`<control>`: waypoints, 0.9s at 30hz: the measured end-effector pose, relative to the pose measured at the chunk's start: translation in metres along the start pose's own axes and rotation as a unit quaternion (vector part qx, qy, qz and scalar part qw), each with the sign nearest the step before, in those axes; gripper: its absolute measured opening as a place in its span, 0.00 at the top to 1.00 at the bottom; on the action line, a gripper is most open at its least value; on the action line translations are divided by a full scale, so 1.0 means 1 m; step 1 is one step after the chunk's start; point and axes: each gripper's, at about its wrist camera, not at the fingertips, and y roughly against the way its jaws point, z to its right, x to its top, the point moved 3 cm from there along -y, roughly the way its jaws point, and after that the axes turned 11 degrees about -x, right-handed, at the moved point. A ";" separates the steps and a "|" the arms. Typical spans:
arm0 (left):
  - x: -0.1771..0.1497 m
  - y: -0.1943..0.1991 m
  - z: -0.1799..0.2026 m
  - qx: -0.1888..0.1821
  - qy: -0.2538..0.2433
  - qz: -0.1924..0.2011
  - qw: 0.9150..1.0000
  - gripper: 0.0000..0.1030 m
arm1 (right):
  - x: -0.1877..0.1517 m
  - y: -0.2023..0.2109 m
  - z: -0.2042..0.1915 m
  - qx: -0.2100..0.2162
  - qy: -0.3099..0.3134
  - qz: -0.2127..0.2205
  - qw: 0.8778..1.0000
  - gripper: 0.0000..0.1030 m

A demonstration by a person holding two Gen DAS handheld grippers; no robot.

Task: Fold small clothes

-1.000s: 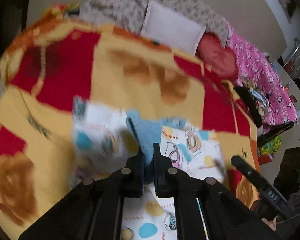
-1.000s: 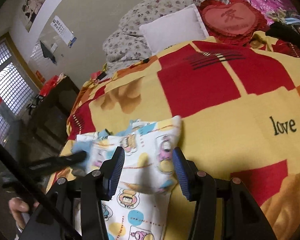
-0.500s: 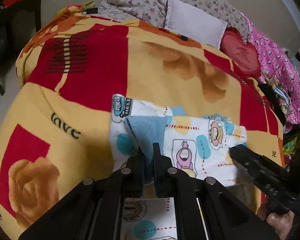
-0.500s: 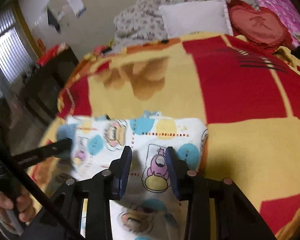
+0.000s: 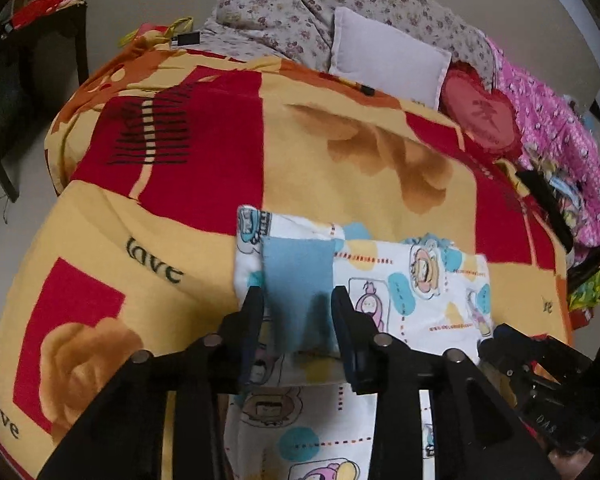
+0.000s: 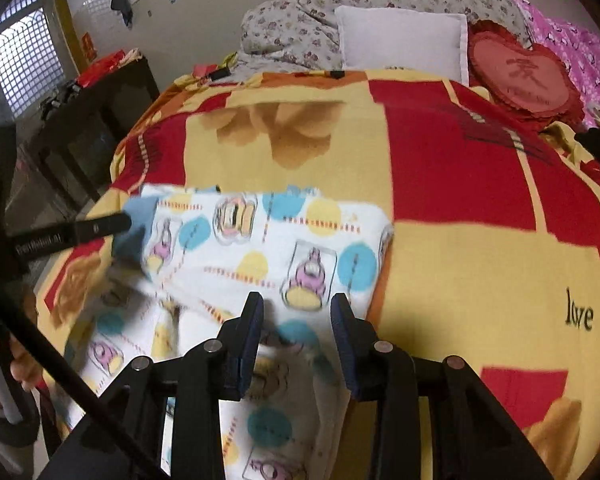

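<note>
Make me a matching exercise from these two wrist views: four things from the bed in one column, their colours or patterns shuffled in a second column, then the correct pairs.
Things:
1. small garment
2. cuff between the fingers of the left tongs
3. heart-shaped cushion
4. square pillow

Colours or patterns:
A. plain light blue
B. red
C. white with cartoon prints and blue and yellow dots
D. plain pale, whitish

Pairs: 1-C, 2-A, 3-B, 4-D
</note>
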 end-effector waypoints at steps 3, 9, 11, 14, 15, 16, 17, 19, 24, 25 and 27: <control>-0.005 -0.015 -0.005 0.016 0.003 -0.018 1.000 0.67 | -0.012 -0.010 -0.004 -0.015 0.007 -0.011 1.000 0.63; -0.010 -0.018 -0.017 0.013 0.019 -0.027 0.999 0.61 | -0.016 -0.010 -0.005 -0.024 0.014 -0.004 1.000 0.63; -0.007 -0.008 -0.018 0.012 0.021 -0.017 1.000 0.61 | -0.011 -0.002 0.000 -0.010 0.000 0.001 1.000 0.63; -0.002 -0.004 -0.020 0.016 0.020 -0.008 1.000 0.56 | 0.002 0.005 0.001 0.003 -0.013 0.016 1.000 0.63; 0.000 -0.005 -0.020 0.017 0.022 -0.009 1.000 0.56 | 0.007 0.005 0.000 0.002 -0.014 0.018 1.000 0.62; 0.002 -0.007 -0.021 0.020 0.022 -0.010 0.999 0.56 | 0.011 0.003 -0.001 0.001 -0.014 0.020 1.000 0.62; 0.004 -0.010 -0.021 0.023 0.023 -0.011 0.999 0.55 | 0.017 -0.002 -0.003 0.002 -0.017 0.020 1.000 0.62; 0.007 -0.018 -0.021 0.028 0.022 -0.015 0.999 0.50 | 0.026 -0.012 -0.007 0.009 -0.020 0.013 1.000 0.62; 0.010 -0.038 -0.022 0.056 0.006 -0.032 0.998 0.43 | 0.033 -0.043 -0.024 -0.005 -0.004 -0.014 1.000 0.61; 0.010 -0.039 -0.024 0.057 0.008 -0.035 0.998 0.41 | 0.032 -0.048 -0.027 -0.010 0.001 -0.015 1.000 0.58; 0.008 -0.035 -0.027 0.047 0.014 -0.035 0.998 0.41 | 0.032 -0.048 -0.029 -0.015 0.008 -0.009 1.000 0.57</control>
